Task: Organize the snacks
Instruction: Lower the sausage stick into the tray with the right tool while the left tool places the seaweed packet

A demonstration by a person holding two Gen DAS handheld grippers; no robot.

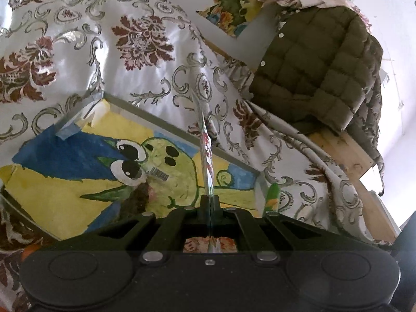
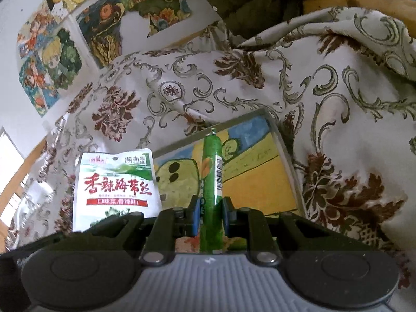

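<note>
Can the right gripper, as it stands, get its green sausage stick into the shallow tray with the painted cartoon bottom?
Probably yes: the right gripper holds the green sausage stick over the tray, nothing between.

Seaweed pouch (image 2: 114, 189) — "香辣海带丝"

White seaweed packet (image 2: 115, 189) upright; green sausage stick (image 2: 212, 182) upright beside it

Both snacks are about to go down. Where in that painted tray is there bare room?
The painted tray looks mostly bare: the yellow floor along its grey far rim is free. A dark lump sits near the frog's mouth, so keep clear there. The floral cloth beyond the rim is bare but rumpled.
</note>
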